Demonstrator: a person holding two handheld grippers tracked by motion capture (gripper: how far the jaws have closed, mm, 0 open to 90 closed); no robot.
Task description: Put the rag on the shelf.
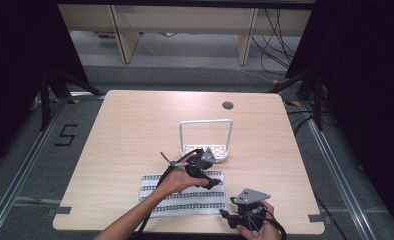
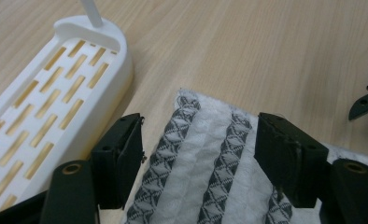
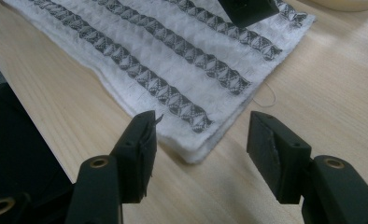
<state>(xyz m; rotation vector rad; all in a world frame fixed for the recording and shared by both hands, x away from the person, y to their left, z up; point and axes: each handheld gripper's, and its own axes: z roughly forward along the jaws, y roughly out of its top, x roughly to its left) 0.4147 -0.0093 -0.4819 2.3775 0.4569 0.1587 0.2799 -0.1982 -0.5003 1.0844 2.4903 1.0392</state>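
The cloth (image 1: 184, 194), white with dark patterned stripes, lies flat near the table's (image 1: 135, 130) front edge, a little right of centre. Its far right corner sits just beside the white rack (image 1: 205, 136), which stands on the table behind it.

The left gripper (image 1: 208, 156) hovers over that far right corner. In the left gripper view the jaws stand apart with the cloth's corner (image 2: 205, 140) between them; the pads do not press on it. The right gripper (image 1: 225, 215) waits at the near right corner, by the table's front edge. In the right gripper view its jaws are likewise apart, straddling the corner (image 3: 196, 154), with bare wood between the pads and the fabric's edge.

The step in hand looks like pinching both right-hand corners, probably to lift or fold the cloth. To do it well, each gripper should sink until the lower pad tips touch the table, so that a jaw slides under the edge rather than skating over the top. The cloth seems doubled at the near corner, so the right pads should take all layers. The left gripper has the rack's base (image 2: 42, 107) close at its side; it should close without nudging it. Both should bite a little inside the hem, not on the very tip, which could slip free.
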